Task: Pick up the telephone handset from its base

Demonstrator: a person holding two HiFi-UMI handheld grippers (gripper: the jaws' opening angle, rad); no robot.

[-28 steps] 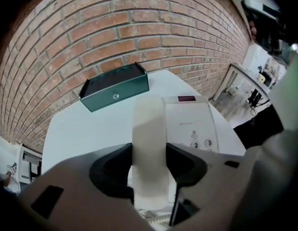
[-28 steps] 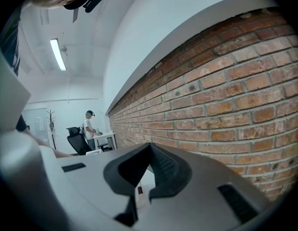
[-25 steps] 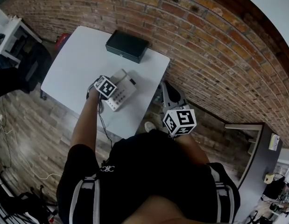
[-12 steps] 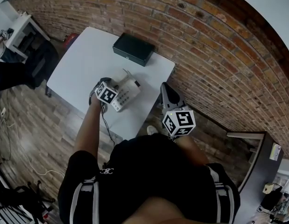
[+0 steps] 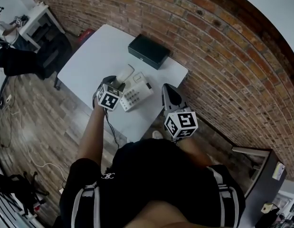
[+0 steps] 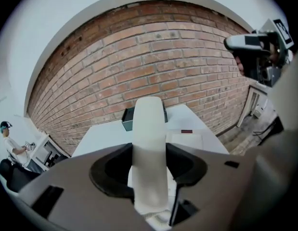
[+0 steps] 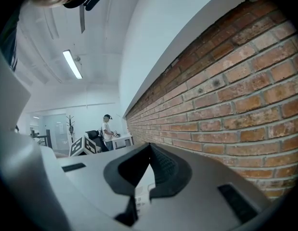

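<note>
The white handset (image 5: 123,74) is off its cradle, and my left gripper (image 5: 118,83) is shut on it a little above the white telephone base (image 5: 138,93). In the left gripper view the handset (image 6: 149,148) stands lengthwise between the jaws of the left gripper (image 6: 149,165), with its coiled cord at the bottom edge and the base (image 6: 187,139) beyond it. My right gripper (image 5: 168,93) hovers off the table's right edge near the brick wall. The right gripper (image 7: 149,146) has its jaw tips together and holds nothing.
A black box (image 5: 148,51) lies at the far side of the white table (image 5: 90,61), against the brick wall (image 5: 222,46). A white desk and a dark chair (image 5: 37,56) stand to the left, where a person is. The floor is wood.
My left gripper has risen with the handset, lifting it off the base. The right gripper has shifted a little beside the table.
</note>
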